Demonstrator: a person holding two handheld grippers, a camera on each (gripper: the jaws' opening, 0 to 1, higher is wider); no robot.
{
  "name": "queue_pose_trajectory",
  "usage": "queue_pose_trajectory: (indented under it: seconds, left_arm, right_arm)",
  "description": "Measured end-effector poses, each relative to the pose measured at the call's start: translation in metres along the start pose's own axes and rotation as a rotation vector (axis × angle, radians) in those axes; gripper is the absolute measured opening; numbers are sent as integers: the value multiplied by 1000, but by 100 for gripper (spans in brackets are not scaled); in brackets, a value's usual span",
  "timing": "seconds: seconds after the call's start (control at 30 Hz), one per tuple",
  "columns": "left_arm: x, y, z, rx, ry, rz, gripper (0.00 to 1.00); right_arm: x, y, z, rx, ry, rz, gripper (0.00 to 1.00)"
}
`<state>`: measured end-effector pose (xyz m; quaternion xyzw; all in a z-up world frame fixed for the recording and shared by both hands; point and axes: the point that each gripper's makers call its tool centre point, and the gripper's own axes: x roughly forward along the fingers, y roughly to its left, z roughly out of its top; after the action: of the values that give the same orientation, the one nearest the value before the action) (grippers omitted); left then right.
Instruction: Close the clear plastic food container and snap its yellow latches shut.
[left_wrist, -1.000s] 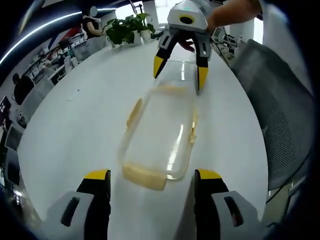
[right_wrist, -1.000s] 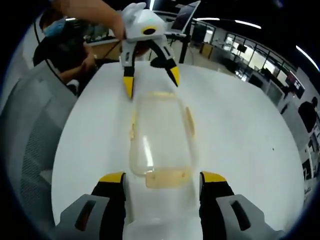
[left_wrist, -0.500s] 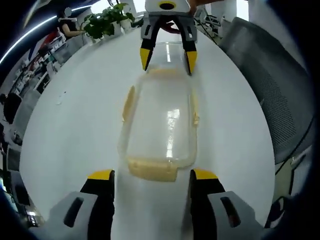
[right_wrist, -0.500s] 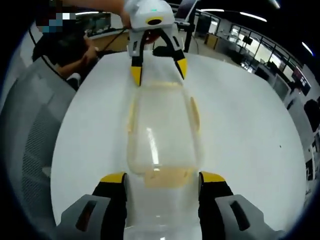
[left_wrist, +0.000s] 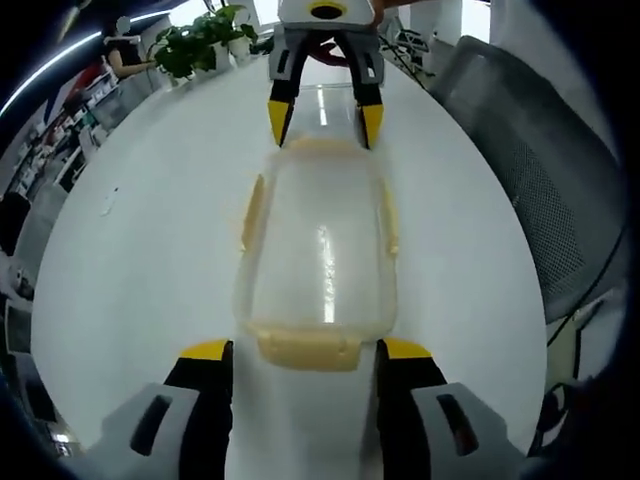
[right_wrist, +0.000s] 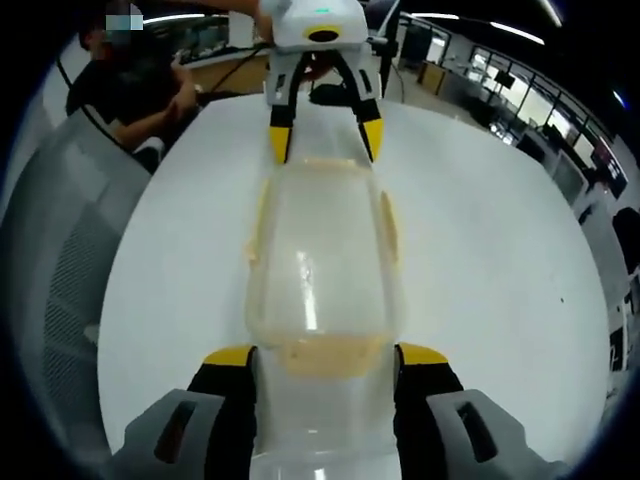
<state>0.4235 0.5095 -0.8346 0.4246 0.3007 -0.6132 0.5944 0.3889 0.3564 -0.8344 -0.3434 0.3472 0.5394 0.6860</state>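
Container: the clear food container (left_wrist: 318, 250) lay lengthwise on the white tabletop (left_wrist: 150, 250), lid seated, between the two grippers.
Latches: yellow end latch (left_wrist: 308, 350) sat just ahead of the left gripper (left_wrist: 300, 352); side latches (right_wrist: 388, 228) looked flared out, probably not snapped.
Left fingers: spread wide, holding nothing.
Right gripper (right_wrist: 324, 352): fingers also wide, empty, straddling its end latch (right_wrist: 324, 355).
Risk: pressing one end alone could tip or skid the light container, since the tabletop looked slick.
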Motion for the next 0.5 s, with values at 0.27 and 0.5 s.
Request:
queue_pose_trajectory:
  seconds: [0.27,0.5]
  left_arm:
    - [1,-5,0,-1,2,-26,50]
    - [1,-7,0,3,-4,-39,46]
  right_arm:
    - [3,4,-5,-48,33,6,50]
    - [2,5,-5,-48,36,12,48]
